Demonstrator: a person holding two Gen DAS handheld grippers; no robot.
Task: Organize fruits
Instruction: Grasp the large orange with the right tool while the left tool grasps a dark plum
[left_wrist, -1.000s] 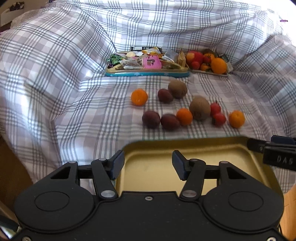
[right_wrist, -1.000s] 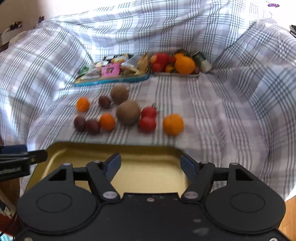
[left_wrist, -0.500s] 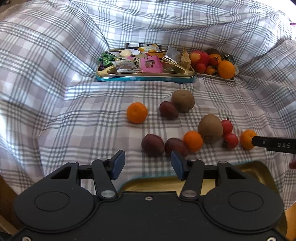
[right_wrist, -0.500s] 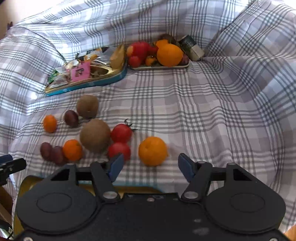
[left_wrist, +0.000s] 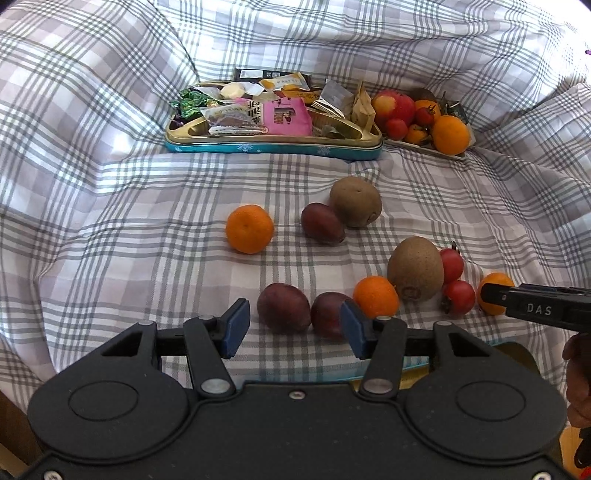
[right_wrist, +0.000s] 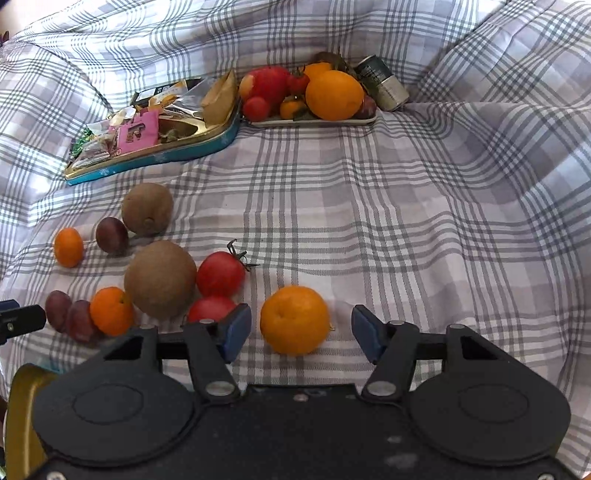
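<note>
Loose fruit lies on the checked cloth: a tangerine, a dark plum, two kiwis, two tomatoes and more. My left gripper is open, its jaws either side of two dark plums. My right gripper is open around an orange without touching it. A gold tin shows just under the grippers.
A blue-sided tin of snacks and a white plate of fruit stand at the back, with a can beside the plate. The cloth rises in folds on all sides.
Both grippers have moved forward off the gold tin toward the loose fruit. The left now frames the plums and the right frames the orange. Both stay open.
</note>
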